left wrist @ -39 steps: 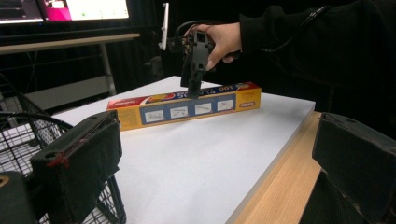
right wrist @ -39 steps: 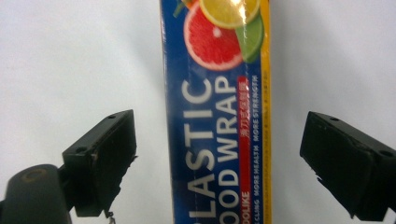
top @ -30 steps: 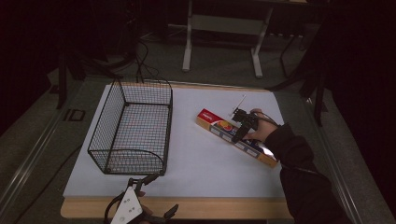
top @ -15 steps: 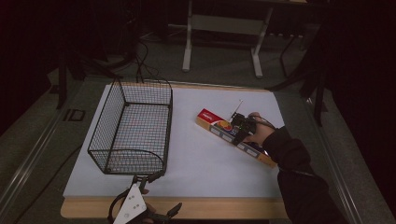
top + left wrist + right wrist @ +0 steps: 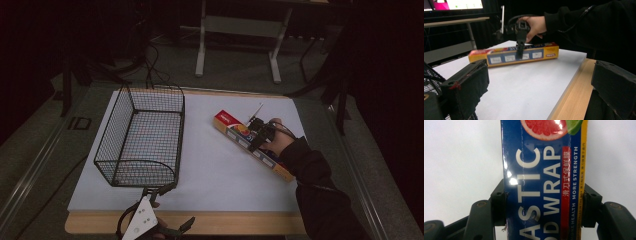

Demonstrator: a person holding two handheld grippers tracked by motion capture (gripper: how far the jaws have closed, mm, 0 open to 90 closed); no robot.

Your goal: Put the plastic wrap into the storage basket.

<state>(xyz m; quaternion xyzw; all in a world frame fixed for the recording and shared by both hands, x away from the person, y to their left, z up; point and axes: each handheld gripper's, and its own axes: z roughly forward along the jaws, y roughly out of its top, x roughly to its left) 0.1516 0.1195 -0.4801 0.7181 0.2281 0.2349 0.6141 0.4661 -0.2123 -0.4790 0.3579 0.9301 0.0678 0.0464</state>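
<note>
The plastic wrap box (image 5: 252, 145) lies flat on the white table (image 5: 210, 170), well to the right of the wire basket (image 5: 142, 140) and angled away from it. The right gripper (image 5: 256, 139) sits over the box's middle, pointing down — its jaws have just been closing and now press on both long sides of the box (image 5: 541, 182), pads flush against the cardboard. From the left gripper view the same clamp stands upright on the box (image 5: 514, 55), the hand (image 5: 535, 25) behind it. The left gripper (image 5: 167, 207) rests at the near table edge, just in front of the basket — its jaws spread apart, nothing between them.
</note>
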